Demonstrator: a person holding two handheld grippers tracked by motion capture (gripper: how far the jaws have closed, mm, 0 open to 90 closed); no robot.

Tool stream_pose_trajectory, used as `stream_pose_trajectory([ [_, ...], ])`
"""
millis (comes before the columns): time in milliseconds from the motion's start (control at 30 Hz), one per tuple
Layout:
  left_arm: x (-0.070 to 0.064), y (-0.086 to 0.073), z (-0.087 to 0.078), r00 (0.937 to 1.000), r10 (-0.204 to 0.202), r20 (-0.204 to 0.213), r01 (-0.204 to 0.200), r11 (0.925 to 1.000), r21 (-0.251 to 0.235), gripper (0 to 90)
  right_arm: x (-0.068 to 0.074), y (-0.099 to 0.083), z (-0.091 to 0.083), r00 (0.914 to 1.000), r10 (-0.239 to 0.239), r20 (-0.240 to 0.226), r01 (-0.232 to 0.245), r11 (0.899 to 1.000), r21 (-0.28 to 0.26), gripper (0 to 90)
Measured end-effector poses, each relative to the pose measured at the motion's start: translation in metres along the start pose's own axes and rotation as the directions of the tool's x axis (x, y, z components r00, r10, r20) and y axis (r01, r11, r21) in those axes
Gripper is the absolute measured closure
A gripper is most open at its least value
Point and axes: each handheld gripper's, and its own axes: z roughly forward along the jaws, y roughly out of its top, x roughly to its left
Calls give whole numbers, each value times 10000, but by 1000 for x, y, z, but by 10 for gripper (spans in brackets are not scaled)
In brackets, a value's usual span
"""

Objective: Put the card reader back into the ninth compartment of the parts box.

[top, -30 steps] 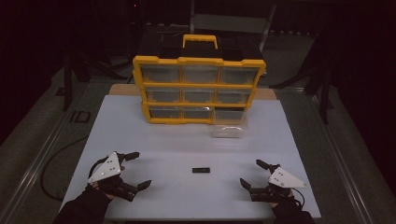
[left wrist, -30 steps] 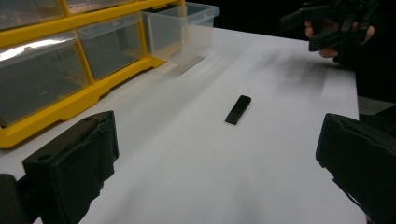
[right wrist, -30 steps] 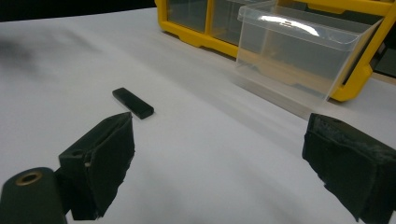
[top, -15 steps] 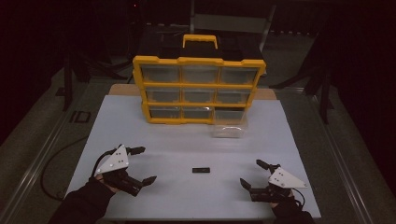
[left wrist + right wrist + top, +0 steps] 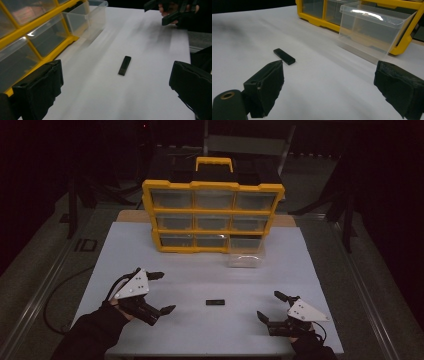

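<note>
Left gripper (image 5: pixel 159 292) moving inward from near-left corner of tabletop (image 5: pixel 150 250) toward centre since earlier frames, jaws spreading wide, gripping nothing. Right gripper (image 5: pixel 267 306) staying put by near-right corner, jaws gaping, empty. Small black bar (image 5: pixel 215 302) lying flat, unmoved, between both grippers near front edge, touching neither. Left forearm angling in from bottom, gripper pointing right toward bar. Clear drawer (image 5: pixel 245 256) sitting pulled out before yellow organizer (image 5: pixel 212 215) at far edge.
</note>
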Motion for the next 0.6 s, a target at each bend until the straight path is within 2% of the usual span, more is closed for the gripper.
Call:
stream_pose_trajectory([
  [200,-2,11,7,9988,272,414,-286,9990,340,1,0,0,0,10000,-59,-31,59,10000,4,93],
  [300,-4,17,11,9986,360,397,-386,9972,648,1,0,0,0,10000,-55,-22,55,10000,-2,93],
  [333,-4,19,13,9980,484,395,-511,9963,696,1,0,0,0,10000,-55,-23,55,10000,-2,93],
  [533,-6,31,22,9943,629,865,-708,9932,922,1,0,0,0,10000,-19,20,19,10000,9,94],
  [600,-5,34,26,9933,722,898,-814,9914,1029,1,0,0,0,10000,52,20,-52,10000,-12,94],
])
